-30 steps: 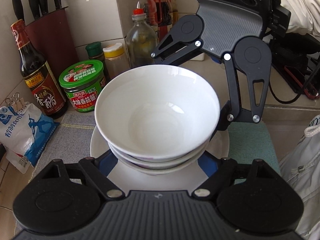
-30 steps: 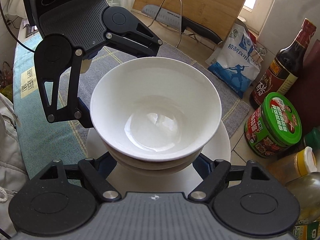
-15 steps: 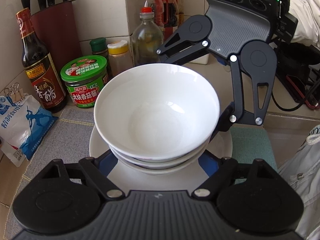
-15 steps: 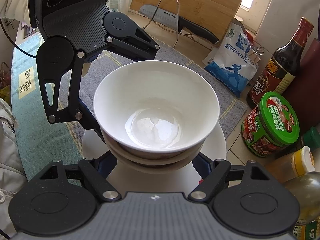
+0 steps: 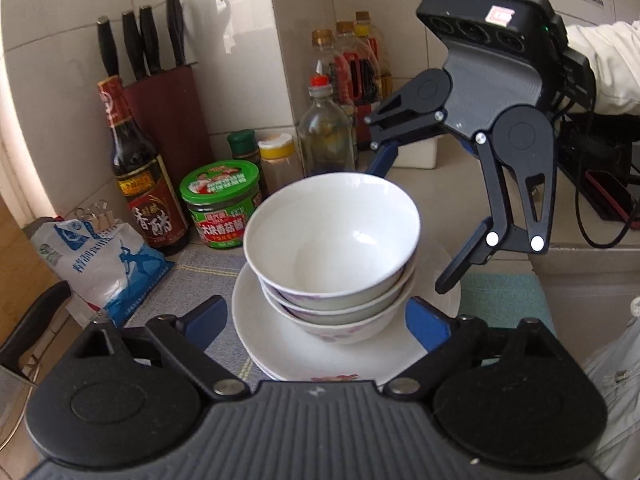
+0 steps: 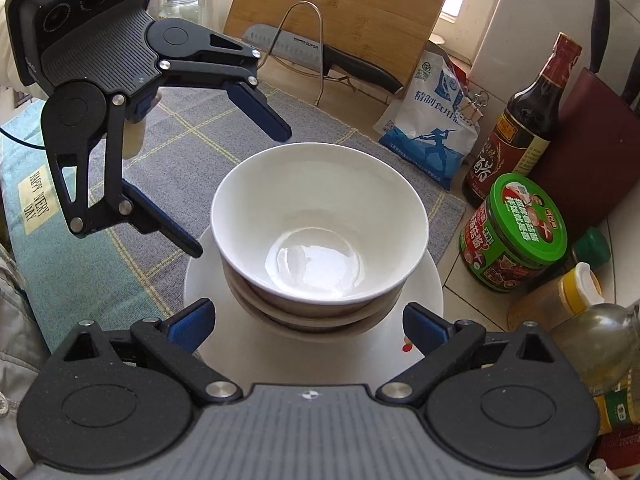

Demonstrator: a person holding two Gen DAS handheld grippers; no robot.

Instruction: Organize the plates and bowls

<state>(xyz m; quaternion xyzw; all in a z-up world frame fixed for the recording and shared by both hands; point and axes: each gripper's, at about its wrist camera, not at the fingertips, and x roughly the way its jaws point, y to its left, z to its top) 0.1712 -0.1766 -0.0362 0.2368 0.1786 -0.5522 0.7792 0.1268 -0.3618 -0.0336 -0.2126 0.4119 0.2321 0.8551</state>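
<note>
White tiled walls meet in a corner behind a kitchen counter (image 5: 440, 184), part of it covered by a grey checked mat (image 6: 192, 136). Seen from the left wrist, going left to right: a blue-and-white salt bag (image 5: 100, 264) lies at the mat's far edge, a dark vinegar bottle (image 5: 138, 176) stands before a maroon knife block (image 5: 168, 108), then a green-lidded jar (image 5: 220, 204), two small spice shakers and a cluster of oil bottles (image 5: 328, 136) in the corner.

Mid-frame, three white bowls (image 5: 332, 248) sit nested, one inside the next, on a stack of white plates (image 5: 280, 344) resting on the mat. The left gripper (image 5: 316, 318) hangs at the near side of the plates, its blue-padded jaws spread wide to either side of the bowls, touching nothing.

Further right, the right gripper (image 5: 412, 224) is raised on the far side, tilted down toward the stack, jaws also wide apart and empty; its lower finger tip is near the plate rim but clear of the bowls.

From the right wrist, a wooden cutting board (image 6: 344, 12) leans at the back with a cleaver (image 6: 316, 56) on a wire stand before it.
</note>
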